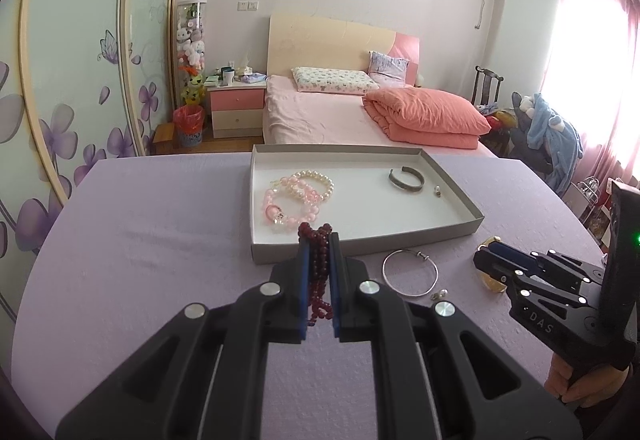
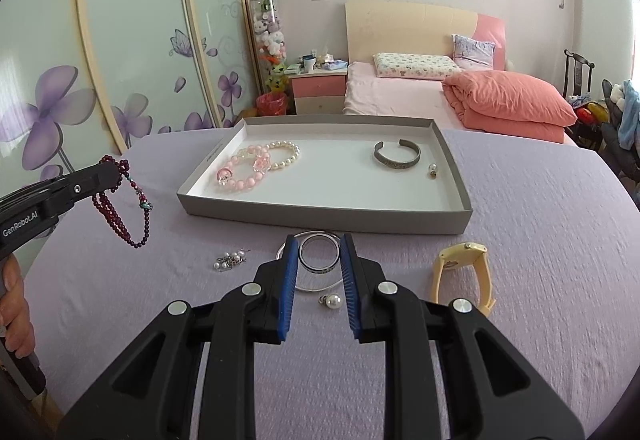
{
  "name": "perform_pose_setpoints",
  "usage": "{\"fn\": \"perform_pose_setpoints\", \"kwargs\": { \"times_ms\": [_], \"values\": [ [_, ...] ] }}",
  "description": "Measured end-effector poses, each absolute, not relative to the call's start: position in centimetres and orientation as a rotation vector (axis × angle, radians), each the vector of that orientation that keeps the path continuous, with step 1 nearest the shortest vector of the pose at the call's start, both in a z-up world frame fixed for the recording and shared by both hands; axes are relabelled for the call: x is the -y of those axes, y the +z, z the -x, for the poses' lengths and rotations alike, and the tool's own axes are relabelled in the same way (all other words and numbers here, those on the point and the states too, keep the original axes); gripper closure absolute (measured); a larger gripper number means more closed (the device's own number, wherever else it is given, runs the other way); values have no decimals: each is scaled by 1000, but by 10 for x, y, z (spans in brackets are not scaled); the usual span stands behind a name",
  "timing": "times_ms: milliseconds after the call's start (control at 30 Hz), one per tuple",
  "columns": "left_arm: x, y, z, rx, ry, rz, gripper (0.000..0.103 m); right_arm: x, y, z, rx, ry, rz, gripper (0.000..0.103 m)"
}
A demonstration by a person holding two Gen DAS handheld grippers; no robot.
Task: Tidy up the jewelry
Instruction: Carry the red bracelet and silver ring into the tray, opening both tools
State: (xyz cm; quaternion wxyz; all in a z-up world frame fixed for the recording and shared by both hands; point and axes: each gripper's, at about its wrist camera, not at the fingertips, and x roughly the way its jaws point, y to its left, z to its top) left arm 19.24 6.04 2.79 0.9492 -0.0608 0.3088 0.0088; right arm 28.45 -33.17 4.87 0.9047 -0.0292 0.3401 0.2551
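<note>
My left gripper [image 1: 319,240] is shut on a dark red bead necklace [image 1: 319,272] and holds it above the table, just short of the grey tray's [image 1: 360,246] front wall. The necklace dangles from it in the right wrist view [image 2: 120,216]. The tray [image 2: 320,216] holds a pink bead bracelet [image 2: 240,172], a pearl bracelet [image 2: 285,156], a grey cuff [image 2: 396,157] and a small earring [image 2: 432,171]. My right gripper [image 2: 320,244] is open and empty, its jaws either side of a dark ring bangle [image 2: 320,254] lying on a thin silver bangle [image 1: 410,273].
On the lilac tablecloth [image 2: 520,240] lie a pearl earring [image 2: 333,301], a cluster of small pearl earrings [image 2: 230,261] and a yellow watch [image 2: 464,276]. Beyond the table stand a pink bed [image 2: 440,96] and a wardrobe [image 2: 120,60].
</note>
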Motion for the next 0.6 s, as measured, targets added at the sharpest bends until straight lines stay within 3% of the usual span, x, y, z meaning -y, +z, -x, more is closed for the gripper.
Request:
{"fn": "perform_pose_setpoints", "kwargs": {
  "times_ms": [600],
  "values": [
    [-53,49,-238,-579,4,141,94,328,82,-334,-602,487,28,81]
  ]
}}
